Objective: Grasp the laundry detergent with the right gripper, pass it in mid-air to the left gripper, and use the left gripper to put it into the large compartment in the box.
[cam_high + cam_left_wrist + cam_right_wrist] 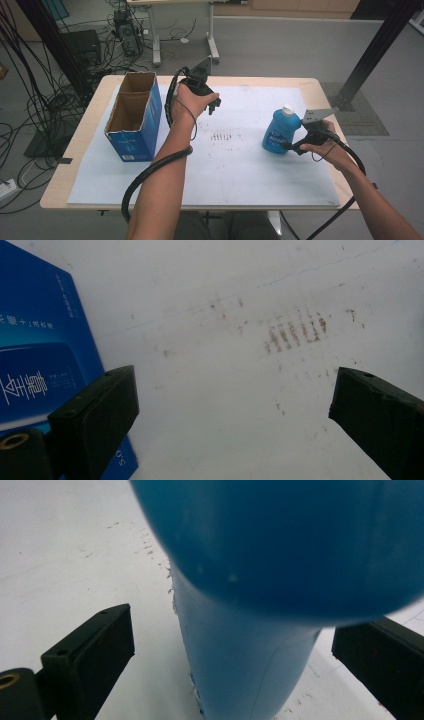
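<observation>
A blue bottle with a white cap stands upright at the right of the white mat. My right gripper is low beside it, and in the right gripper view the bottle sits between the open jaws of that gripper, with a gap on the left side. A blue cardboard box, open on top with two compartments, stands at the left. My left gripper hovers above the mat right of the box, open and holding nothing; the box's side shows at its left.
Brownish scuff marks dot the mat's middle. The mat covers a wooden table. Cables trail from both grippers along the forearms. On the floor beyond are cables, desk legs and a black frame post at the right.
</observation>
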Available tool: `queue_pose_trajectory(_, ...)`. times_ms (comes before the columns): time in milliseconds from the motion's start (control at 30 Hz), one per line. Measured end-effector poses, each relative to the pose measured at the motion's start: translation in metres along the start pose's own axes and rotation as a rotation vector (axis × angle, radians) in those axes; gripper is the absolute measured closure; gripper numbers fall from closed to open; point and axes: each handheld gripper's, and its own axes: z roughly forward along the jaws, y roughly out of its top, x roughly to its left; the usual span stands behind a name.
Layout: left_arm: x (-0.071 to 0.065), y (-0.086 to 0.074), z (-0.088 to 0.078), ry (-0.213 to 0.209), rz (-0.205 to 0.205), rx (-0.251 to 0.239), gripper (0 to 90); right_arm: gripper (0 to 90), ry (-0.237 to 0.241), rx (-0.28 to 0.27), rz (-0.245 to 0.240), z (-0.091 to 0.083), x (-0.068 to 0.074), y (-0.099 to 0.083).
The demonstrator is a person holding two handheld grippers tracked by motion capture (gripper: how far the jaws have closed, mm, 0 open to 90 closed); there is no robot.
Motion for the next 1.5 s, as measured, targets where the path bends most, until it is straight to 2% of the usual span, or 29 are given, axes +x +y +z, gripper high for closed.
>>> queue_pose_trajectory(600,-0.003,0.0,0.0,-0.005,0.006,0.0,5.7,2.1,-0.009,-0.063,0.01,0.009,0.0,-0.005)
queue_pose_trajectory(800,-0.003,0.0,0.0,-0.017,-0.001,-0.004,5.7,2.1,-0.011,-0.07,0.009,0.011,0.0,-0.004)
queue_pose_trajectory(1500,-0.003,0.0,-0.003,-0.01,0.005,-0.004,5.7,2.1,-0.003,-0.083,0.002,0.014,0.001,-0.003)
